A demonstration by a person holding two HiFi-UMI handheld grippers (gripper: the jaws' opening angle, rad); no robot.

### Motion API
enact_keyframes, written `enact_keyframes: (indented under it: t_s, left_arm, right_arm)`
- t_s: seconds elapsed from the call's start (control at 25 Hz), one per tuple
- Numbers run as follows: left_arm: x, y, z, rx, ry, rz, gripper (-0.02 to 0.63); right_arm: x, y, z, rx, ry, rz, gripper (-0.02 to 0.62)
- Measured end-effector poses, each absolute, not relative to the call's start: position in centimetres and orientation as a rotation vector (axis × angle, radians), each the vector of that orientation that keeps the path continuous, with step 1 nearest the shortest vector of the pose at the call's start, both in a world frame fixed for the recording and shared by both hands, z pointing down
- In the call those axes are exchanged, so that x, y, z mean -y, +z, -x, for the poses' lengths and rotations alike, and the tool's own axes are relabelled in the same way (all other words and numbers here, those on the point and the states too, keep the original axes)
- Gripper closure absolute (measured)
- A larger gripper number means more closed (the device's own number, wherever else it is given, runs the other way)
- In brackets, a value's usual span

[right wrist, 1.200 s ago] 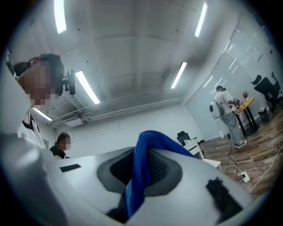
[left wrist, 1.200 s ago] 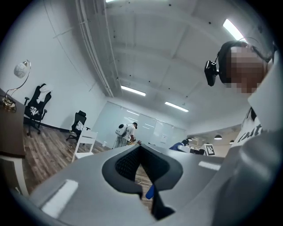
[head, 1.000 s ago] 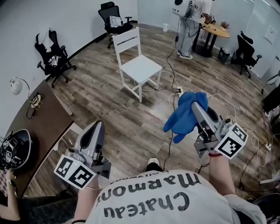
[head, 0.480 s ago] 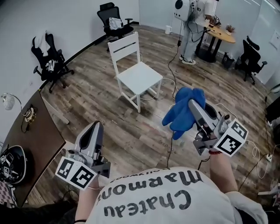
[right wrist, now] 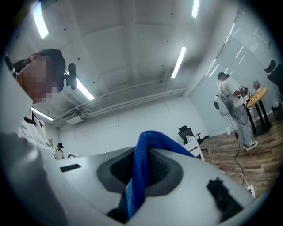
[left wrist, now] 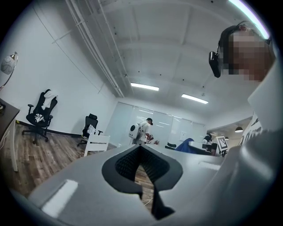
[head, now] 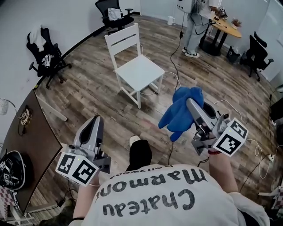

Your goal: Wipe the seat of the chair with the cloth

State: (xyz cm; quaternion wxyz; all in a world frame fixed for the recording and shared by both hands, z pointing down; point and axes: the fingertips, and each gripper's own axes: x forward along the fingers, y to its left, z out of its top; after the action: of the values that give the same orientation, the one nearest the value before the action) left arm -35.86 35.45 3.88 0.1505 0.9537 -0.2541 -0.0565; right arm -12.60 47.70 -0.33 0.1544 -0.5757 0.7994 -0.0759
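Head view: looking down on the white chair (head: 137, 70), upright on the wood floor (head: 97, 97), seat up, well ahead of both grippers. Gripping the blue cloth (head: 177, 114) in the right gripper (head: 191, 103), short of the chair and off to its right; in the right gripper view, jaws pinched on a fold of it. Holding nothing in the left gripper (head: 97, 120), jaws pressed together, short of the chair on its left. Noting cables (head: 173, 70) just beside the chair's legs, a black office chair (head: 110, 11) beyond its back, and a person (head: 192, 22) at a round table (head: 227, 27) past its right. Reading "Chateau Marmont" upside down on the shirt (head: 150, 196).
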Motion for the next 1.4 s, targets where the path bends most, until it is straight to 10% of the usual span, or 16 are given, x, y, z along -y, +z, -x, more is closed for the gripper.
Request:
enact_keyframes:
  t_s: [1.4]
  left_arm:
    - [2.0,4.3,22.3,0.665,-0.081,-2.740,0.597]
  right_arm:
    - [-10.5,-0.8,-0.9,-2.197,-0.278,1.724,0.552]
